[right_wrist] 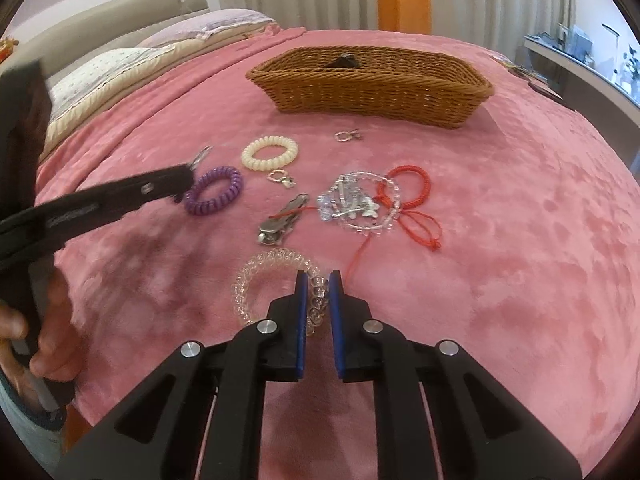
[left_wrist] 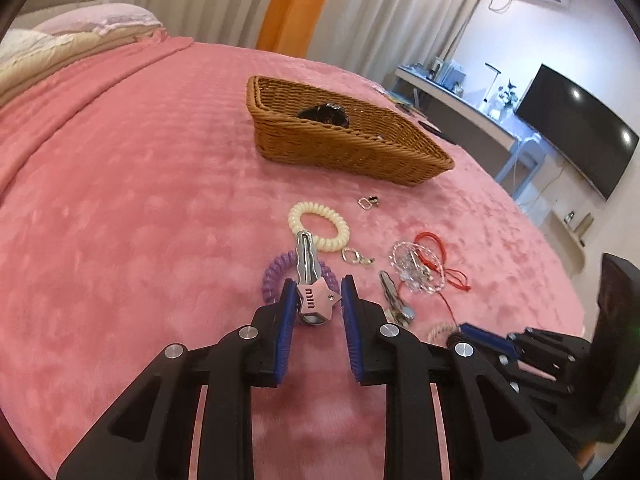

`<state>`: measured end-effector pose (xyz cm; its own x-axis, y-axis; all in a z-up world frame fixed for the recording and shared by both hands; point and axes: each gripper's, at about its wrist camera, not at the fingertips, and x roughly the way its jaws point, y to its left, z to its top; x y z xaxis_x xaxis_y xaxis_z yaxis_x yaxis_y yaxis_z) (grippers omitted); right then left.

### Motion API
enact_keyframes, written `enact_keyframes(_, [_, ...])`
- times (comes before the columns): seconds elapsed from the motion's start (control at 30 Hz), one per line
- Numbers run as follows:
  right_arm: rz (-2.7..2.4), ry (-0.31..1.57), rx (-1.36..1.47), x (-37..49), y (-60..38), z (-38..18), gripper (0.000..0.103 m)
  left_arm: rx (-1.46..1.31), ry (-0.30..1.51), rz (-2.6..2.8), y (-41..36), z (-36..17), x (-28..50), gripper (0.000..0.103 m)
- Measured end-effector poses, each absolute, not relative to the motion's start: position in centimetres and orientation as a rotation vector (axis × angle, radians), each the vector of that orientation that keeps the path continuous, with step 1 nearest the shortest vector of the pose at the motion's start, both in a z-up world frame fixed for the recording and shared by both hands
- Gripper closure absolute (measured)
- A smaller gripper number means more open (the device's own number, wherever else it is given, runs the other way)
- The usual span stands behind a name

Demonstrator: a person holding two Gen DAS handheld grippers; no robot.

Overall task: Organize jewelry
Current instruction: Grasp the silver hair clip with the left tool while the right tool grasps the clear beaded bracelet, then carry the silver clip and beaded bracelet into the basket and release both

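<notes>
Pink bed (left_wrist: 140, 200) — wicker basket (left_wrist: 340, 148) holds dark item (left_wrist: 324, 114); left gripper (left_wrist: 316, 300) clamps hair clip (left_wrist: 310, 276), right gripper (right_wrist: 318, 292) clear coil tie (right_wrist: 256, 280).

hair coils: 3 — white (right_wrist: 269, 153), purple (right_wrist: 214, 196), clear (right_wrist: 256, 276) | metal hair clips: 2 (left_wrist: 311, 280) (right_wrist: 282, 220) | basket: 1 (right_wrist: 372, 88) | red string bracelet: 1 (right_wrist: 412, 184)

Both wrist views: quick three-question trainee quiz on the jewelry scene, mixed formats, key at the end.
1. True or false: the wicker basket holds nothing.
2. Which item is between the jaws of the left gripper? A) cream coil hair tie B) star-tipped metal hair clip C) red cord bracelet
3. Fill in: the right gripper is closed on the ____ coil hair tie.

Key
1. False: a dark item lies inside.
2. B
3. clear
</notes>
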<state>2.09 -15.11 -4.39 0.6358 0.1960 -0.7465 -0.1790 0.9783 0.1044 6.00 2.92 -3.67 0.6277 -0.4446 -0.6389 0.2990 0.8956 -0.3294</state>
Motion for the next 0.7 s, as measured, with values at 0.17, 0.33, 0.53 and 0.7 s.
enact_keyframes(0.17, [0.205,0.825,0.056,1.8,-16.3,-3.1,0.094,-0.217,0.735,-0.450,3.2,-2.6,4.6,0.082])
enact_keyframes(0.33, [0.188,0.762,0.065,1.1,-17.1,-0.3,0.094,-0.182,0.699,-0.470,2.5,-0.8,3.9,0.082])
enact_keyframes(0.53, [0.153,0.657,0.062,2.0,-18.3,4.7,0.094,-0.150,0.593,-0.489,1.3,3.7,4.0,0.082])
enact_keyframes(0.7, [0.107,0.584,0.034,5.5,-19.2,8.5,0.094,-0.152,0.528,-0.475,0.3,7.1,7.2,0.082])
